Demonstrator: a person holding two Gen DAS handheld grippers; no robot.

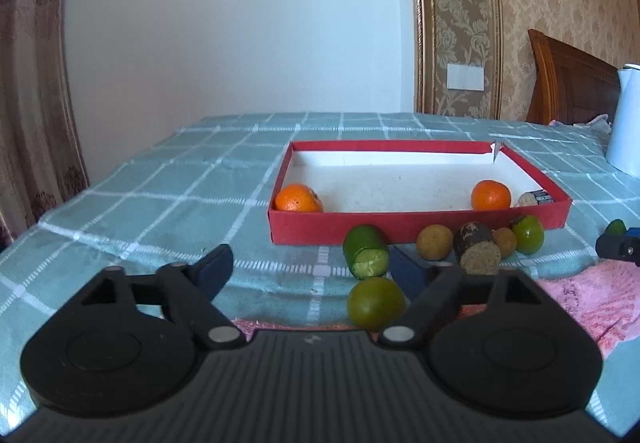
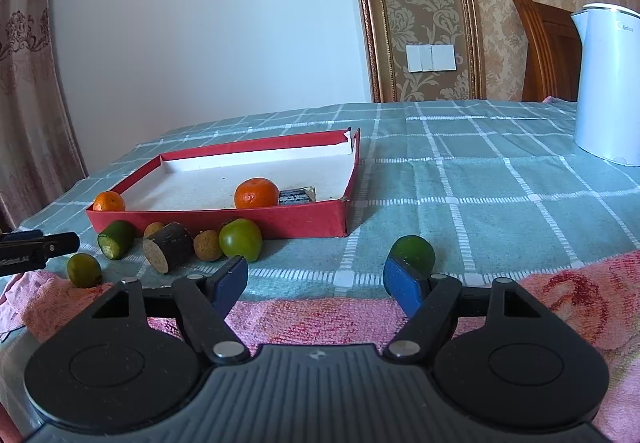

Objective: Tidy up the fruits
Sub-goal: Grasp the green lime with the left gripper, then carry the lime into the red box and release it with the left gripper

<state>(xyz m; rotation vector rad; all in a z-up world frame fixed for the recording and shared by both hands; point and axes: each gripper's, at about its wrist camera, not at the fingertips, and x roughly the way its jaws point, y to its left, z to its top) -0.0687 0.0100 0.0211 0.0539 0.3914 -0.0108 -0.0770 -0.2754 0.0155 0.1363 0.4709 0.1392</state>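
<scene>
A red box (image 1: 340,231) (image 2: 304,223) with a white inside holds two oranges (image 1: 298,198) (image 1: 490,195) (image 2: 256,193) and a small dark packet (image 2: 296,196). In front of it lie a cut green piece (image 1: 366,257) (image 2: 116,239), brown round fruits (image 1: 434,241) (image 2: 207,245), a dark cut log piece (image 1: 476,249) (image 2: 170,247) and green citrus (image 1: 527,234) (image 2: 240,239). My left gripper (image 1: 312,271) is open, a green citrus (image 1: 375,302) just inside its right finger. My right gripper (image 2: 316,281) is open, another green citrus (image 2: 414,253) behind its right finger.
The table has a teal checked cloth (image 1: 160,195) (image 2: 480,183). A pink towel (image 1: 592,299) (image 2: 320,319) lies along the near edge. A white kettle (image 2: 608,83) (image 1: 626,119) stands at the right. A wooden chair back (image 1: 568,79) is behind the table.
</scene>
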